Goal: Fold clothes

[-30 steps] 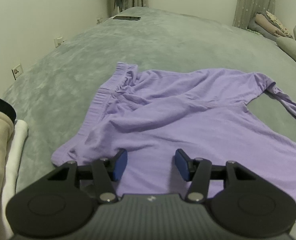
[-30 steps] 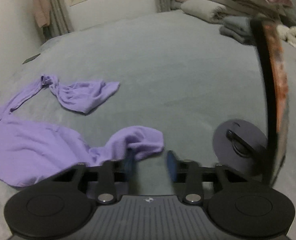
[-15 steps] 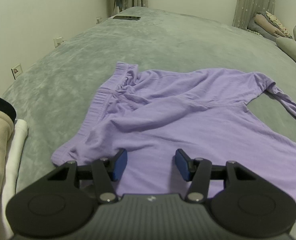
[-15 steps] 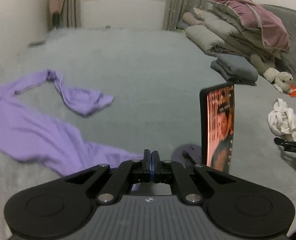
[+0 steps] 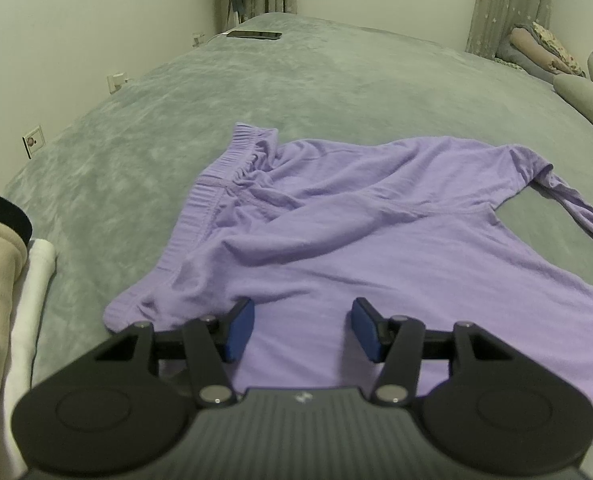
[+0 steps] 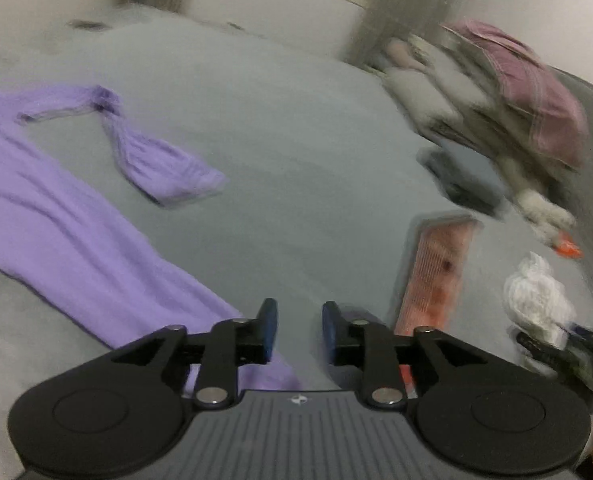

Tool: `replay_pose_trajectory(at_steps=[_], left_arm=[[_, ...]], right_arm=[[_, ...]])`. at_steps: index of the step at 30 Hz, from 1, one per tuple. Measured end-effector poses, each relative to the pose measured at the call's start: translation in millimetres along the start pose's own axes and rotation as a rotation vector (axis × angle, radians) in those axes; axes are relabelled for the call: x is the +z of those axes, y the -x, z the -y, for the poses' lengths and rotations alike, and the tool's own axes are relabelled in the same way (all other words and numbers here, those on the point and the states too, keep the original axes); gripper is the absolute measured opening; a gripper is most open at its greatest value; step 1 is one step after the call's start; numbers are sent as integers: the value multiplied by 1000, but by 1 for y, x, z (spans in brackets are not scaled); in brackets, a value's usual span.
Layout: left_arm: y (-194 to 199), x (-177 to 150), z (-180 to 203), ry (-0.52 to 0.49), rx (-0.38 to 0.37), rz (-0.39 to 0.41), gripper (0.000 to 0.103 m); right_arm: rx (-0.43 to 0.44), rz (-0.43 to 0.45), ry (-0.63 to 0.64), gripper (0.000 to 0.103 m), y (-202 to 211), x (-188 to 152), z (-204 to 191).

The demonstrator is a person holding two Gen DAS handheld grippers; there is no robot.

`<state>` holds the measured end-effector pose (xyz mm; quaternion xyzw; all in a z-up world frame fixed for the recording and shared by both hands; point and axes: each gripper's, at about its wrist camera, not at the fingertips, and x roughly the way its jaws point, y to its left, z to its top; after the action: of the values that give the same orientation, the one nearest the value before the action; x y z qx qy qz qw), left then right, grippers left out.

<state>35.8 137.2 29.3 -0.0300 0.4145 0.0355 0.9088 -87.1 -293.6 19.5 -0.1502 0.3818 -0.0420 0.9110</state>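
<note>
Left gripper [image 5: 302, 330] half open over near hem of lilac trousers [image 5: 336, 232], gripping nothing, angled down, right gripper [image 6: 296, 330] opening, empty, just past trouser leg end, trousers spread on grey bedspread [image 5: 256, 92], upright phone [image 6: 436, 272] beside trousers.

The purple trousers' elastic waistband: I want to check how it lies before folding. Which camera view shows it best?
The left wrist view shows it best: the gathered waistband of the purple trousers lies sharp and unobstructed on the grey bedspread. The right wrist view is motion-blurred and shows only the legs, no waistband.
</note>
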Motion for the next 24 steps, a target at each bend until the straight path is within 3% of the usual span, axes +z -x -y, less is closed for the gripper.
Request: replay_pose_trajectory(at_steps=[3,9,10,11,14,15,19,24], left_arm=[[0,0,1,-6,2,1,53],[-1,0,2,-8,5,1,53],[-1,0,2,-9,6,1,53],[-1,0,2,-10,6,2,53],[-1,0,2,-12,7,3,53],[-1,0,2,-13,8,3,53],[-1,0,2,-15,9,4,53],[0,3,-7,26,1,5,53]], right_arm=[[144,-30,46,24,-31,9,-12],[244,-98,143,23,-65,6,-27],[235,-103,155,7,-65,8,-28],[213,-103,169,0,-65,12,-28],[35,-46,179,0,-55,19,-29],[10,-22,156,0,-51,23,-28],[-72,-26,145,0,-61,31,-34],[-80,-94,150,1,-90,26,-41]])
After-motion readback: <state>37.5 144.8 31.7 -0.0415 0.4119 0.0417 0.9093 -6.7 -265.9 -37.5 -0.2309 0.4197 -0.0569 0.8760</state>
